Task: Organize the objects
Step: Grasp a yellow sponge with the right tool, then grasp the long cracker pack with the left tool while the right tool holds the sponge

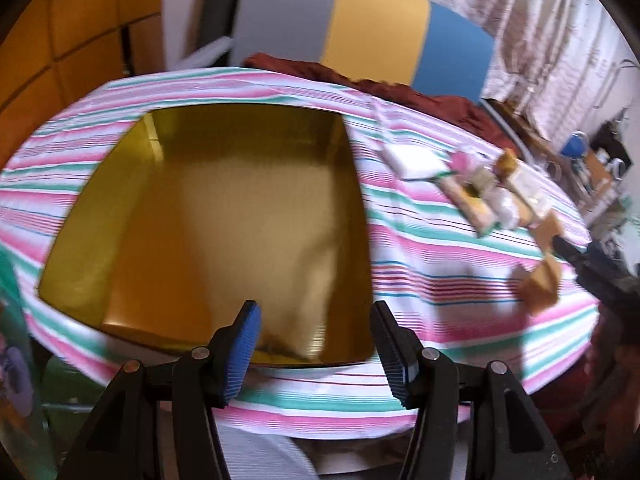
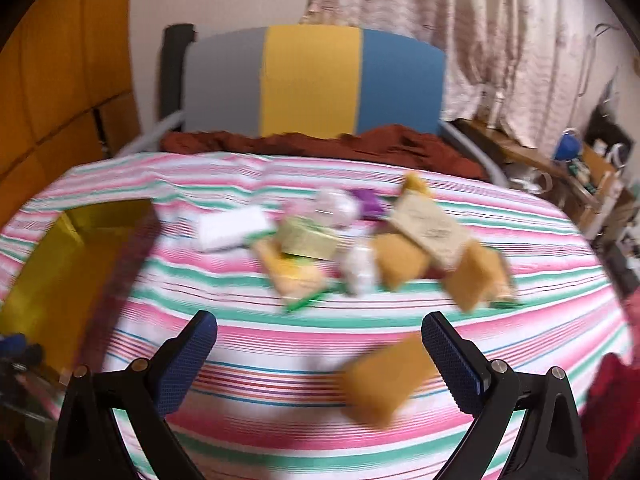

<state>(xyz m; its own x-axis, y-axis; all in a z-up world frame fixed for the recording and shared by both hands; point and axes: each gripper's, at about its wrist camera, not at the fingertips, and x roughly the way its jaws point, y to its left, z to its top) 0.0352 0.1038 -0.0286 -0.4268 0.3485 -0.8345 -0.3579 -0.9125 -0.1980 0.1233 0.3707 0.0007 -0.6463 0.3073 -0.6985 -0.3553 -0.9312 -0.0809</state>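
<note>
An open gold box (image 1: 224, 208) sits empty on the striped cloth (image 1: 432, 280). My left gripper (image 1: 315, 308) hangs open over the box's near edge, with nothing between its blue pads. A heap of small packets and soaps (image 2: 320, 240) lies mid-table: a white bar (image 2: 232, 228), a green box (image 2: 308, 240), and tan blocks (image 2: 400, 264). One loose tan block (image 2: 384, 384) lies blurred on the cloth, nearer the right finger of my right gripper (image 2: 318, 320). That gripper is wide open and touches nothing. The gold box (image 2: 60, 264) shows at the left of the right wrist view.
A chair with a grey, yellow and blue back (image 2: 312, 80) stands behind the table with a dark red cloth (image 2: 320, 144) on it. Cluttered shelves (image 2: 588, 176) are at the right, an orange cabinet (image 2: 60, 80) at the left.
</note>
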